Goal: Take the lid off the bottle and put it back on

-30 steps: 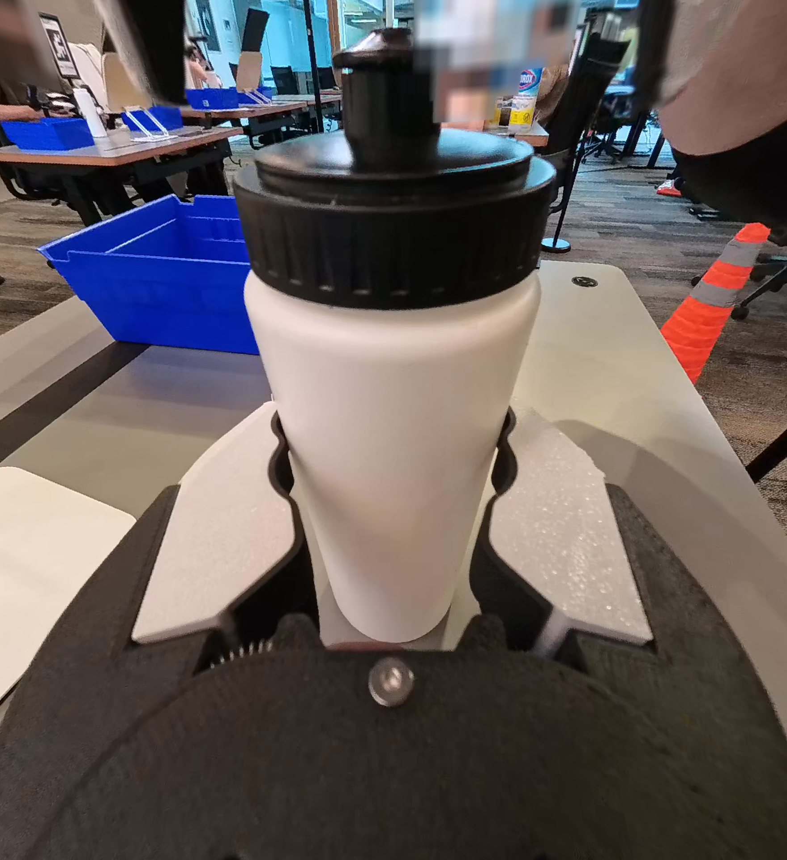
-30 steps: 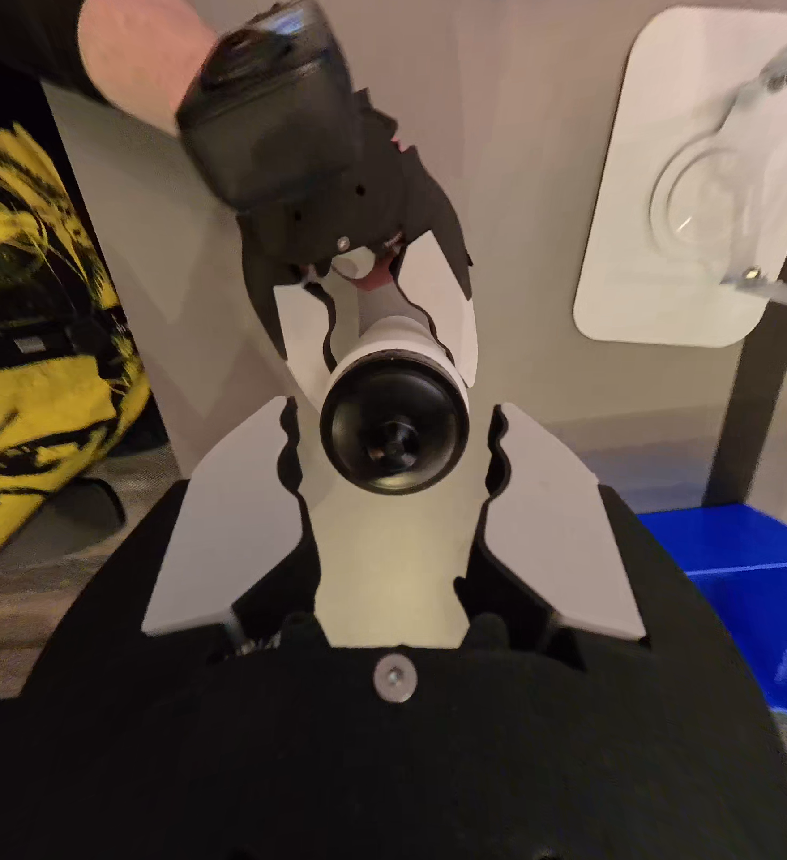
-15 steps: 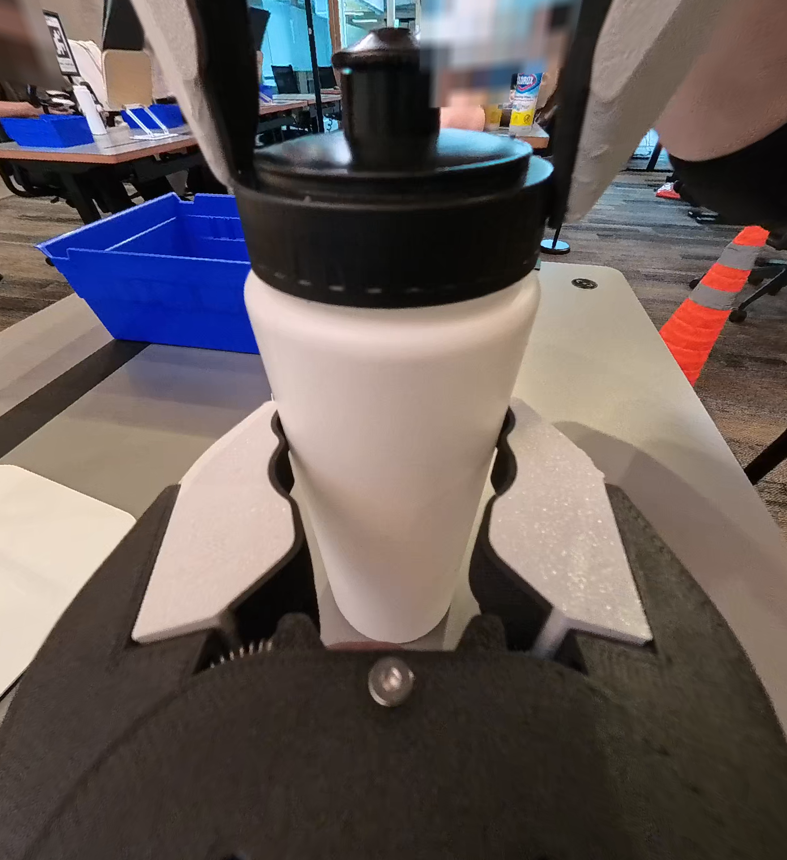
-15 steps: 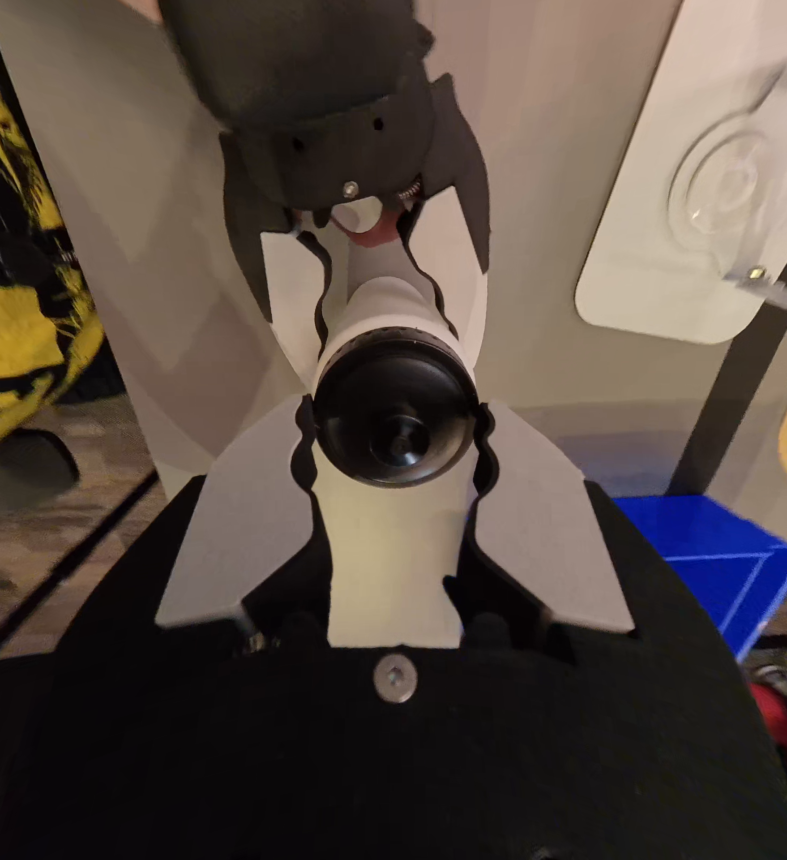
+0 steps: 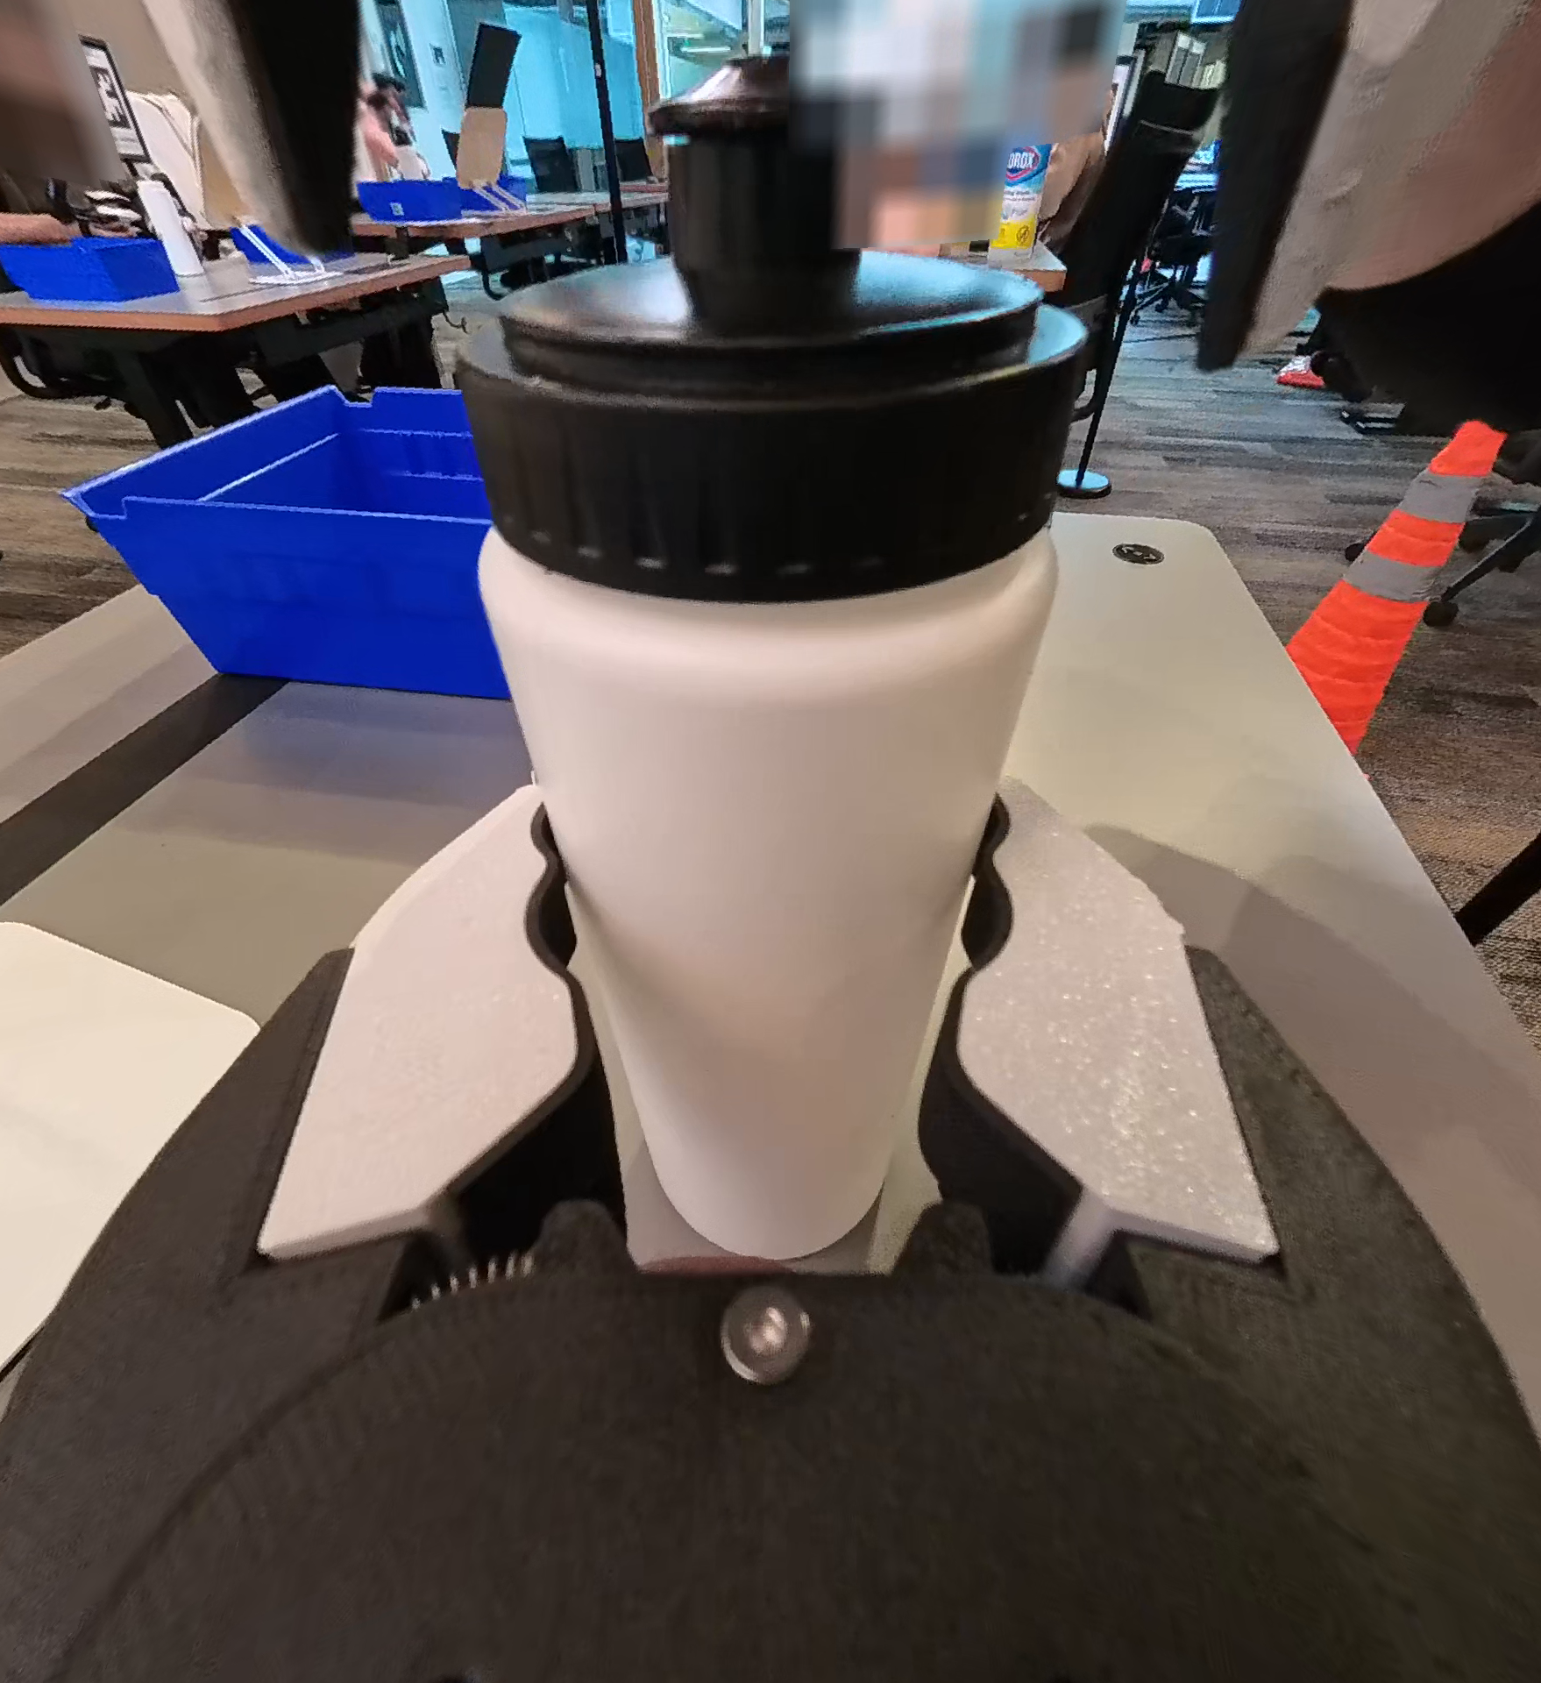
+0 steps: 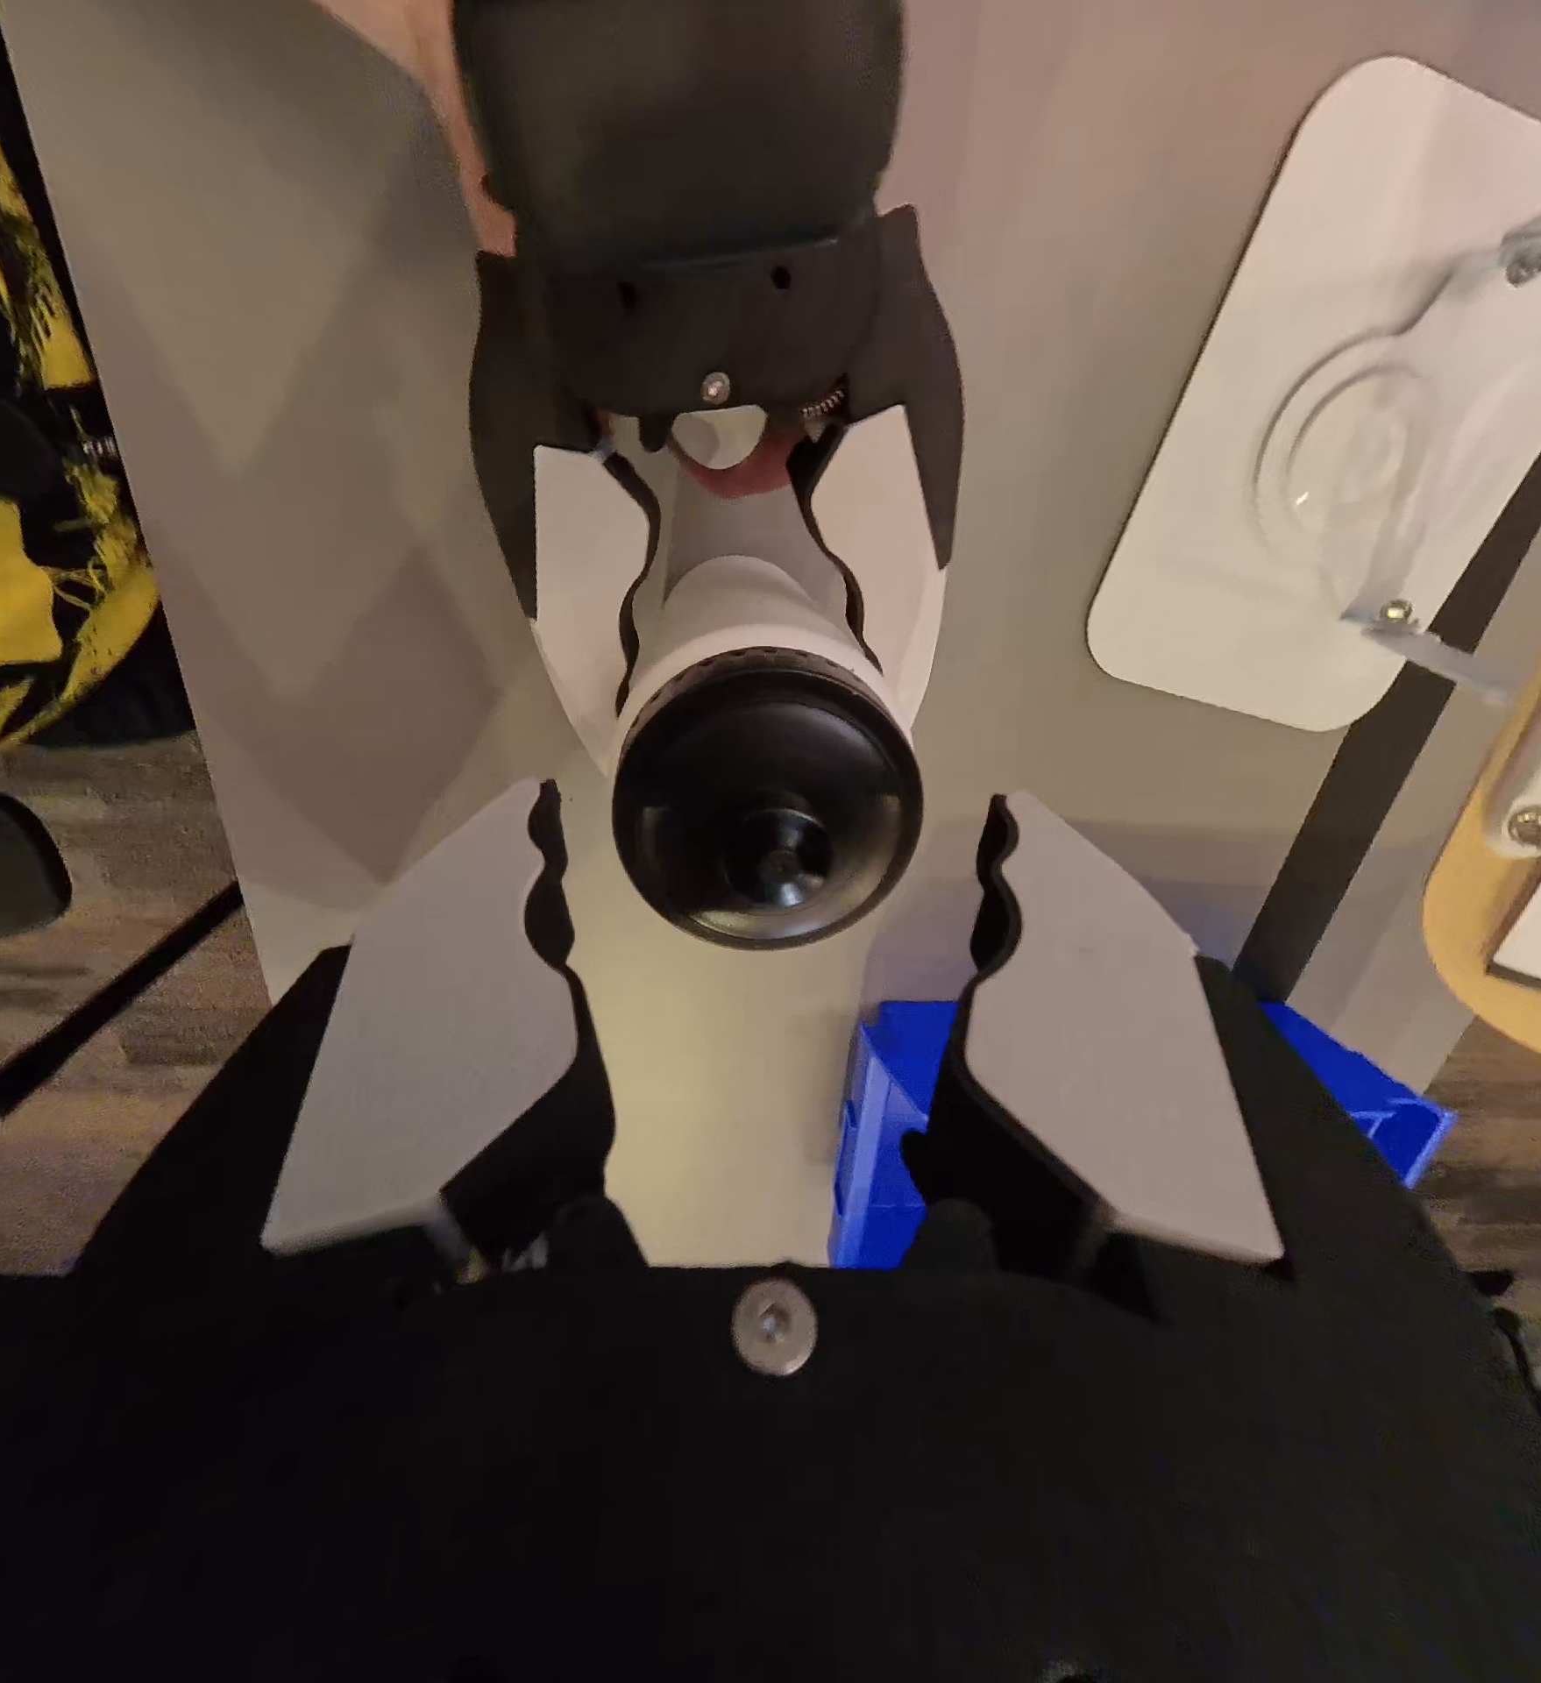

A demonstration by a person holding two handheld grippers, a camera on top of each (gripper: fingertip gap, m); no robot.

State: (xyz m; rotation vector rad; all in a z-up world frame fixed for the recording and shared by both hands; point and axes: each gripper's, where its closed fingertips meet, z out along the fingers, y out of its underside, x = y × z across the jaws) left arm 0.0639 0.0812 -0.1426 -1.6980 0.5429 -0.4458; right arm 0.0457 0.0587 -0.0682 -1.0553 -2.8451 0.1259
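Note:
A white bottle (image 5: 767,956) with a black ribbed lid (image 5: 767,455) stands upright on the grey table (image 5: 1158,729). My left gripper (image 5: 767,824) is shut on the bottle's body, low down. The lid sits on the bottle. In the right wrist view I look straight down on the lid (image 6: 767,806). My right gripper (image 6: 769,797) is open, its fingers on either side of the lid with clear gaps. In the left wrist view its fingers (image 5: 302,118) show blurred, high and wide of the lid. The left gripper (image 6: 749,656) holds the bottle (image 6: 739,601) from the far side.
A blue bin (image 5: 293,546) stands on the table behind and left of the bottle. A white board (image 5: 38,1093) lies at the left; it carries a clear fitting (image 6: 1350,392). An orange cone (image 5: 1404,583) stands on the floor past the table's right edge.
My right gripper came down around the lid half a second ago. It has now drawn back up, turned a little, and its fingers stand wider apart. The left gripper and bottle have not moved.

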